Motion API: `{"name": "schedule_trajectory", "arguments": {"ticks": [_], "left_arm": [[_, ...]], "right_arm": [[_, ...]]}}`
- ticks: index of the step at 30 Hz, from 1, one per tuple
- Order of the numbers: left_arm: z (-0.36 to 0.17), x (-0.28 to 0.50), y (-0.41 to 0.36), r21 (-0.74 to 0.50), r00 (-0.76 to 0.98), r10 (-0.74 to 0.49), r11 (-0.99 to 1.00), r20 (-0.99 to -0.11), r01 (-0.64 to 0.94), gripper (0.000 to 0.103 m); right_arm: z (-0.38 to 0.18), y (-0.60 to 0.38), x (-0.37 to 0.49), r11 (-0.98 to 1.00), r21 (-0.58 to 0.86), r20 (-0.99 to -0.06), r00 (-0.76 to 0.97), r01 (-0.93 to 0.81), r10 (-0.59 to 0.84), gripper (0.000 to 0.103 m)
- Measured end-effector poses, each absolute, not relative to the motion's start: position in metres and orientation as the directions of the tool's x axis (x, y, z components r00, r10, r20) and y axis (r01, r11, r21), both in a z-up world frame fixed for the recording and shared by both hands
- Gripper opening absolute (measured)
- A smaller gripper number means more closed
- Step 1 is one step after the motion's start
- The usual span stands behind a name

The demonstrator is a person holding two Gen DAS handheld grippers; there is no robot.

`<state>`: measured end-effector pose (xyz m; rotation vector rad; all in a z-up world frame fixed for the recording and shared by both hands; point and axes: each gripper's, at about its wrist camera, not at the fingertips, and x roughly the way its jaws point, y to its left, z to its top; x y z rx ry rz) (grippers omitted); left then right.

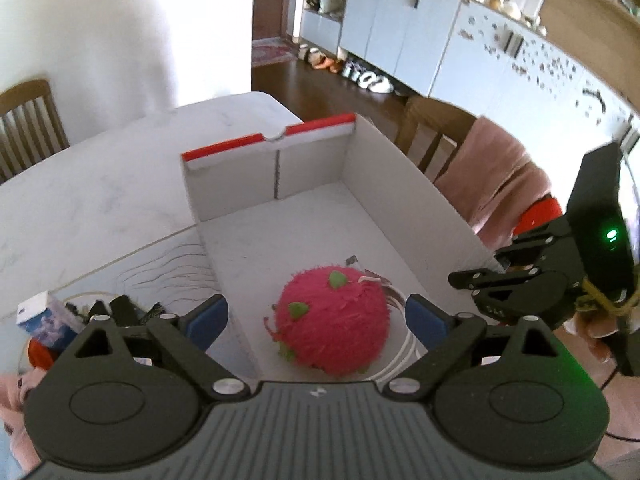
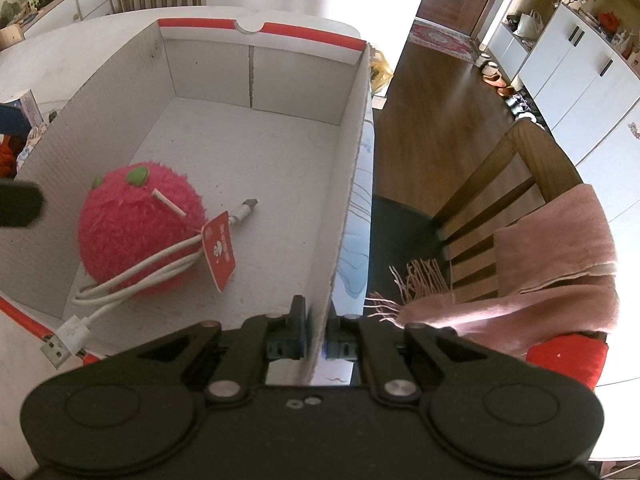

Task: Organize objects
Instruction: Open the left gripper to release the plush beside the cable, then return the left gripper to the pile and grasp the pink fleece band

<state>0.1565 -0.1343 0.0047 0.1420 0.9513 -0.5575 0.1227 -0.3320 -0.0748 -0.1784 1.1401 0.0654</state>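
Note:
A white cardboard box (image 1: 400, 184) with red rim strips stands open on the table. Inside it lies a fuzzy pink plush ball (image 1: 332, 320) with green spots and a red tag (image 2: 220, 252). A white USB cable (image 2: 132, 284) curls around the ball and runs over the near rim. My left gripper (image 1: 316, 316) hangs open above the ball, blue pads wide apart and touching nothing. My right gripper (image 2: 316, 344) is shut on the box's right wall (image 2: 348, 152), one finger inside and one outside. Its black housing (image 1: 592, 208) shows at the right of the left wrist view.
A heap of small items (image 1: 52, 320), among them a white and blue carton, lies on the table left of the box. A wooden chair (image 2: 520, 168) with a pink fringed scarf (image 2: 560, 248) stands right of the table. Another chair (image 1: 28, 120) is at the far side.

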Motion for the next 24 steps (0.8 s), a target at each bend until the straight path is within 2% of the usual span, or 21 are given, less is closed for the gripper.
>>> {"name": "schedule_trajectory", "arguments": {"ticks": [4, 10, 17, 24], "left_arm": [[0.015, 0.149, -0.113, -0.170, 0.474, -0.415, 0.863, -0.776, 0.477, 0.096], [0.021, 0.138, -0.078, -0.195, 0.510, -0.405, 0.888, -0.759, 0.415, 0.102], [0.013, 0.128, -0.036, -0.159, 0.562, -0.320, 0.935, -0.763, 0.317, 0.103], [0.000, 0.112, 0.005, -0.067, 0.629, -0.191, 0.974, -0.754, 0.216, 0.103]], "right_arm": [[-0.076, -0.333, 0.123, 0.983, -0.114, -0.908, 0.417, -0.145, -0.044, 0.007], [-0.076, -0.330, 0.124, 0.982, -0.121, -0.908, 0.416, -0.146, -0.050, 0.007], [-0.076, -0.331, 0.124, 0.981, -0.127, -0.909, 0.414, -0.147, -0.055, 0.007], [-0.077, -0.331, 0.123, 0.981, -0.127, -0.910, 0.412, -0.146, -0.056, 0.008]]}}
